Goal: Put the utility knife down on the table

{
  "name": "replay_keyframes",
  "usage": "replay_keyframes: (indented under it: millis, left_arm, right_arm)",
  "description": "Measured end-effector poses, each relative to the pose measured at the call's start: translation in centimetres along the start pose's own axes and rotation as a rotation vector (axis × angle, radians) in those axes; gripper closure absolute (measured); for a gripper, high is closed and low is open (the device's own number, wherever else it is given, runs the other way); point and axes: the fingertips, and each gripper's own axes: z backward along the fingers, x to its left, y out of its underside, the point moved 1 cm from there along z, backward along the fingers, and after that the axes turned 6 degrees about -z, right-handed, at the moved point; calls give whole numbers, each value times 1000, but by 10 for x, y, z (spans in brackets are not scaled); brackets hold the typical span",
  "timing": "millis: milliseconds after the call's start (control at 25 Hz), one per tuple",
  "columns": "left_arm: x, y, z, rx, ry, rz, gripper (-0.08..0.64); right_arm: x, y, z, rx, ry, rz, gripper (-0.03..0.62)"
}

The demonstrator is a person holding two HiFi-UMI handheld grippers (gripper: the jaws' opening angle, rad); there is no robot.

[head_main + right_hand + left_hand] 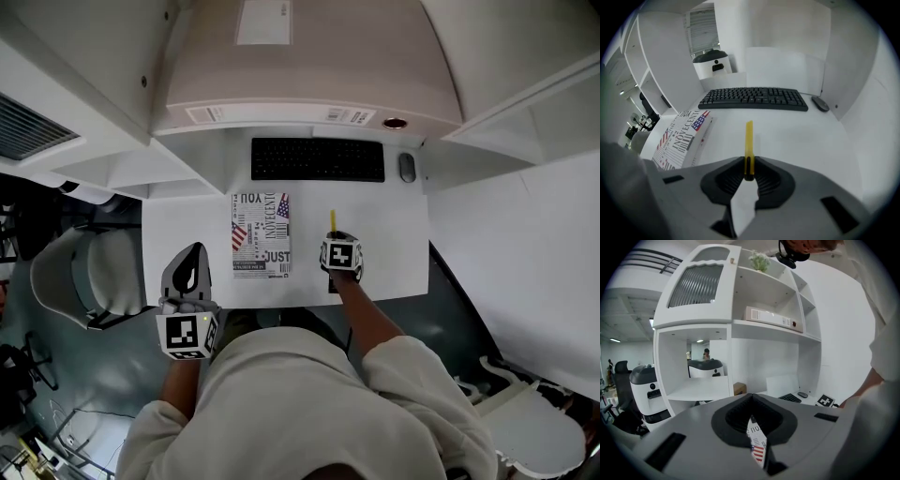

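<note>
A thin yellow utility knife point(332, 221) sticks out forward from my right gripper point(335, 238), whose jaws are shut on its rear end. In the right gripper view the knife point(749, 139) stands edge-on between the dark pads of the gripper point(749, 171), its tip over the bare white table point(797, 136); whether it touches the surface I cannot tell. My left gripper point(194, 253) hovers at the table's front left edge, jaws shut at the tips with nothing between them point(752, 397).
A printed box point(262, 234) lies left of the knife. A black keyboard point(318, 159) and a mouse point(407, 168) sit at the back, under white shelving. A grey chair point(80, 277) stands left of the desk. White table point(384, 248) shows right of the knife.
</note>
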Motion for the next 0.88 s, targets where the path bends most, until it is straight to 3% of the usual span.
replay_keyframes:
  millis: [480,880]
  left_arm:
    - [14,9,-6,19,-23,32,560]
    - [26,17,-6,24,-29,53,560]
  right_arm:
    - [1,26,-26,184,35,-49,523]
    - [3,30,-31,244,54,-45,520]
